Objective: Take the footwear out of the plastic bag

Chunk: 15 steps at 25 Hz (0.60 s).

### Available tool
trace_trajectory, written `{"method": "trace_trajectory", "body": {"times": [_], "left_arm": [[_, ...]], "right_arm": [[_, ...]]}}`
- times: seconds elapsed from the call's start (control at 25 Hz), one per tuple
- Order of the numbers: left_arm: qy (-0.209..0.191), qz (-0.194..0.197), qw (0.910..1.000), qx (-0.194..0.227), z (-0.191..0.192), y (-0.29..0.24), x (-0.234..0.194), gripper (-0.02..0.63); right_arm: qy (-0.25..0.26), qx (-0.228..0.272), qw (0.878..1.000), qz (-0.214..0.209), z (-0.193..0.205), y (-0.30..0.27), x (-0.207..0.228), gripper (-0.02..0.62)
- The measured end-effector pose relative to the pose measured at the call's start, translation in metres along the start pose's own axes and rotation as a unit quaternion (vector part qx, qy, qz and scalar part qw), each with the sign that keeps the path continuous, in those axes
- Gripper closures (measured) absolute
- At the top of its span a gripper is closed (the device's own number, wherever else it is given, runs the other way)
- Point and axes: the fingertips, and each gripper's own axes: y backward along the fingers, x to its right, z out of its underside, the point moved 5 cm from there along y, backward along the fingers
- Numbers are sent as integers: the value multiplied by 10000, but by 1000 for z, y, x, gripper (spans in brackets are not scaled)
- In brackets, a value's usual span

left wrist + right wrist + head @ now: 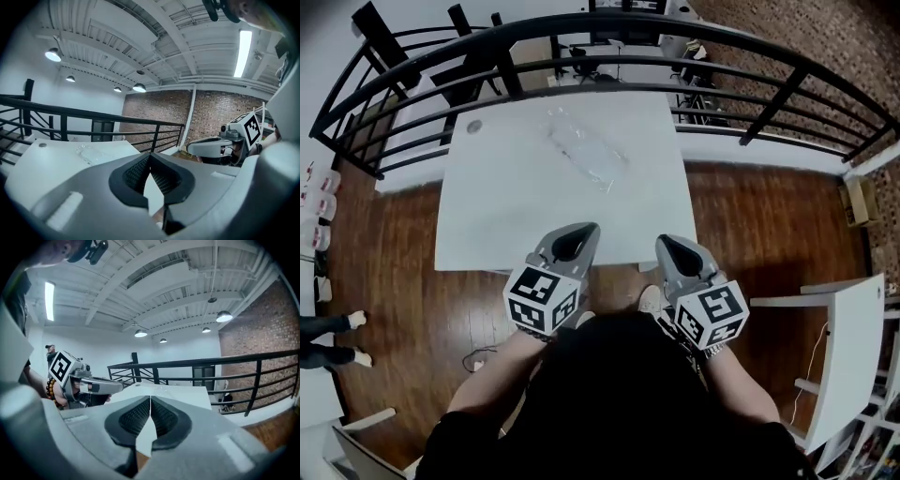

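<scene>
the left gripper had its two dark ribbed pads pressed together at the tips, with nothing between them. the right gripper was the same: jaws together, empty. both were held side by side, apart from each other, just past the near edge of the white table, tips aimed across it and tilted slightly down. neither touched the tabletop or anything on it.

the plastic bag lay flat on the far half of the table, clear and crumpled, set at a slant, well apart from both grippers. whether the footwear was inside it could not be made out; the bag looked see-through and thin.

a small round disc sat near the table's far left corner. a black metal railing curved round the far side of the table. the table stood on a dark wooden floor, and a person's legs showed at the left edge.
</scene>
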Motion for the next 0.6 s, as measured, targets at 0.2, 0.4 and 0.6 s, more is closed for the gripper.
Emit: {"method": "trace_trajectory", "body": {"times": [0.2, 0.4, 0.6], "left_arm": [[11, -632, 9980, 45, -15, -41, -1, 591], [-33, -1191, 9929, -59, -36, -74, -10, 591], [-111, -1522, 9879, -279, -46, -83, -29, 570]], "right_arm": [[-38, -155, 9977, -652, -8, -21, 61, 571], [-274, -448, 9918, -1162, -8, -46, 112, 525], [-718, -710, 9835, -1503, 0, -76, 128, 482]]}}
